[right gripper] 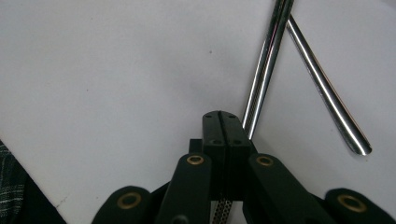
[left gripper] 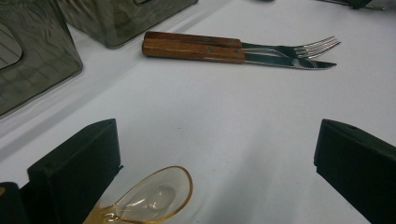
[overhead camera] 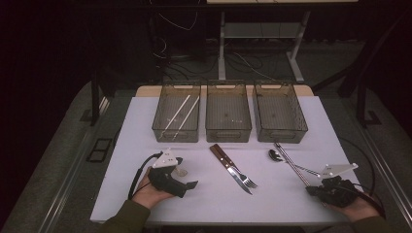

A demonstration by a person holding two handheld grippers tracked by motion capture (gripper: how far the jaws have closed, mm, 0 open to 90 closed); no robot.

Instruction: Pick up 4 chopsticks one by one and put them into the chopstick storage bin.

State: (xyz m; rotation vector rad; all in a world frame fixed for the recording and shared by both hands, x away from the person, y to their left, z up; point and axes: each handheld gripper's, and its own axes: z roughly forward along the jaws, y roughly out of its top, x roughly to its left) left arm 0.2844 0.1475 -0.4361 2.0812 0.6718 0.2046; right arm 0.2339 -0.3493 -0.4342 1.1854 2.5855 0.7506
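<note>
No writing or brand mark can be read on anything here.

The right gripper (overhead camera: pixel 311 190) sits at about 4 o'clock on the white table (overhead camera: pixel 145 126), held in a hand at the near edge. In the right gripper view its two black jaws are pressed flat together with nothing between them. Their tip lies just beside the near end of a pair of metal chopsticks (right gripper: pixel 268 70); whether it touches them cannot be told. A second shiny rod (right gripper: pixel 327 93) crosses away from the pair toward 2 o'clock. In the high view the chopsticks (overhead camera: pixel 290 164) run from the gripper toward 11 o'clock, ending next to a metal spoon (overhead camera: pixel 275 155).

The left gripper (overhead camera: pixel 192 185) rests at about 8 o'clock on the table. In the left gripper view its jaws stand wide apart and grip nothing. A clear amber plastic spoon (left gripper: pixel 156 196) lies against the inner side of one jaw.

At the table's middle, a wooden-handled knife (overhead camera: pixel 233 170) and fork (overhead camera: pixel 241 175) lie side by side, touching.

Along the far edge, at 12 o'clock, stand three smoky see-through bins (overhead camera: pixel 228 111) in a row. The leftmost holds pale chopsticks (overhead camera: pixel 180 112).
</note>
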